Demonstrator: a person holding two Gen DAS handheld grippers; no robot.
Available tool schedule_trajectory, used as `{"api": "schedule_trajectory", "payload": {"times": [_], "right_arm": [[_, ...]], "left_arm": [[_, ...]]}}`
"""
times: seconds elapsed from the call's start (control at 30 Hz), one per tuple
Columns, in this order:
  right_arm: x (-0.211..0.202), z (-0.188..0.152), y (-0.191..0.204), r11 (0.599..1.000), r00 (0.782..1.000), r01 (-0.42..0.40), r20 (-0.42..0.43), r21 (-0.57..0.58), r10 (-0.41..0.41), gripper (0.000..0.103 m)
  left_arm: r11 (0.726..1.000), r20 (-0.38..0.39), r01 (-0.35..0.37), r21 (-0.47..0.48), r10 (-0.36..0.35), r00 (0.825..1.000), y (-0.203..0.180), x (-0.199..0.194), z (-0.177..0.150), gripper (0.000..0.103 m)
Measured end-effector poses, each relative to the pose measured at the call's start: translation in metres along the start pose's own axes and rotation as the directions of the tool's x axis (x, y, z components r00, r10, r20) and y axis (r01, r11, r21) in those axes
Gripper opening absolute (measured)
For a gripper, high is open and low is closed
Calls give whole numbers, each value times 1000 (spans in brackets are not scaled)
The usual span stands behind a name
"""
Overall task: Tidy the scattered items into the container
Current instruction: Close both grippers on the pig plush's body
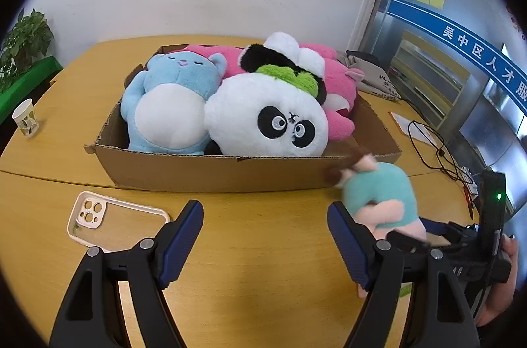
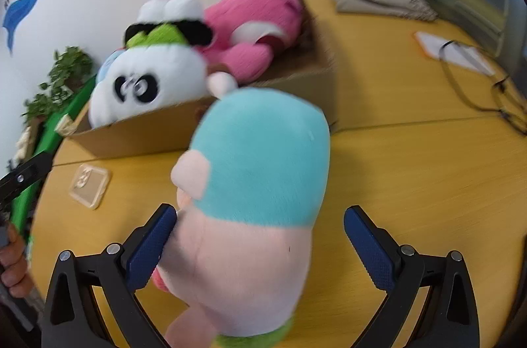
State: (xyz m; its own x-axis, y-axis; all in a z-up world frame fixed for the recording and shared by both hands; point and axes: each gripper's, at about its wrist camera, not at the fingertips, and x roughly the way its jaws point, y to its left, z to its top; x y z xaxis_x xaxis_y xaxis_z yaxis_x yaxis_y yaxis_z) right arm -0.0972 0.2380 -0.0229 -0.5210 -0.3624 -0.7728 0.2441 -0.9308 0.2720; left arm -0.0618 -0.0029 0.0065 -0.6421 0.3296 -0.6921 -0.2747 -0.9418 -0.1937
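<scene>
A cardboard box [image 1: 210,173] on the wooden table holds a blue plush [image 1: 171,104], a panda plush [image 1: 266,117] and a pink plush [image 1: 339,84]. A teal and pink doll [image 2: 253,203] stands between the fingers of my right gripper [image 2: 260,246]. The jaws are wide apart; the left pad touches the doll and the right pad is clear of it. The doll also shows in the left wrist view [image 1: 382,196], by the box's near right corner. My left gripper [image 1: 265,236] is open and empty over the table in front of the box.
A clear phone case [image 1: 112,219] lies left of my left gripper. A paper cup [image 1: 26,117] stands at the far left. A black cable [image 1: 434,150], papers and a grey bag [image 1: 375,78] lie right of the box. A potted plant [image 1: 23,45] sits at the left.
</scene>
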Motion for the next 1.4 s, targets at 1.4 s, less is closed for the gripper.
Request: {"api": "schedule_trajectory", "payload": {"times": [1.4], "right_arm": [[-24,-26,70,955,991,-104,57,-279,124,75]], "left_arm": [[926,-134,373,-55,-377,917,-48,30,21,50]]}}
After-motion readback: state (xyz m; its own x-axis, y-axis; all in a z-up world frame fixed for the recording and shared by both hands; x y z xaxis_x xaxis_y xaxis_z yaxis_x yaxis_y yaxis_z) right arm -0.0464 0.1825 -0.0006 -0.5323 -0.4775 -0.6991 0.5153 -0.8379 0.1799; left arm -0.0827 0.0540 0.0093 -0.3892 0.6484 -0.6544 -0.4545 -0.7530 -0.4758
